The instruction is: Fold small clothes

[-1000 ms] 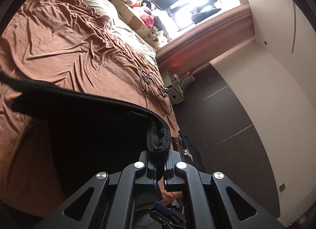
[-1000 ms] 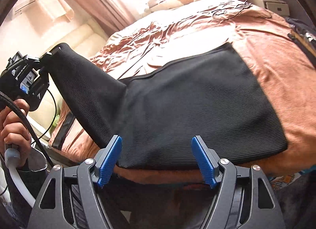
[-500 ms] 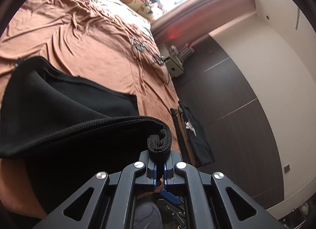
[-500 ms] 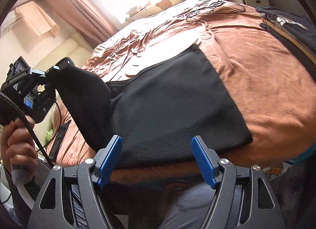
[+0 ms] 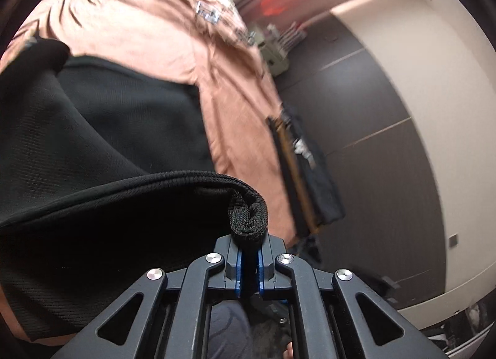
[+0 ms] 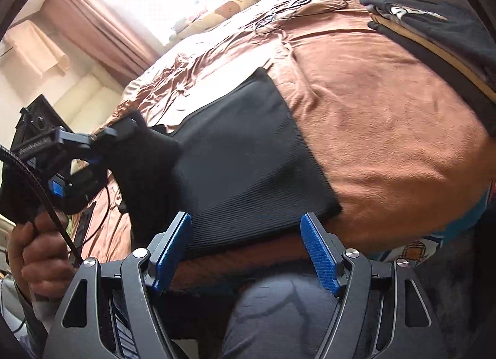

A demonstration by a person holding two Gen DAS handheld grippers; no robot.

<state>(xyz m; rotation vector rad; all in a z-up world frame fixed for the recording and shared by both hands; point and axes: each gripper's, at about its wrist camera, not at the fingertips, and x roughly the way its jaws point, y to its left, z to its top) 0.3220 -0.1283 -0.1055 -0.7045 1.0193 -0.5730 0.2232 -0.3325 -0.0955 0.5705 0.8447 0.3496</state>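
One corner of the black garment is pinched between the pressed-together fingers of the left gripper, lifted off the brown bedspread at the garment's left end. The rest lies flat, running rightward; the fold likely goes that way. The right gripper, fingers spread and empty, hovers at the near hem.

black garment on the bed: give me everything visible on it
The black garment looks like a ribbed knit with a thick stitched hem. Most of it lies flat on the brown bedspread, near the bed's front edge. One corner is bunched and pinched in the left gripper, lifted and folding over the flat part. The right gripper hovers open at its near edge; contact can't be judged.
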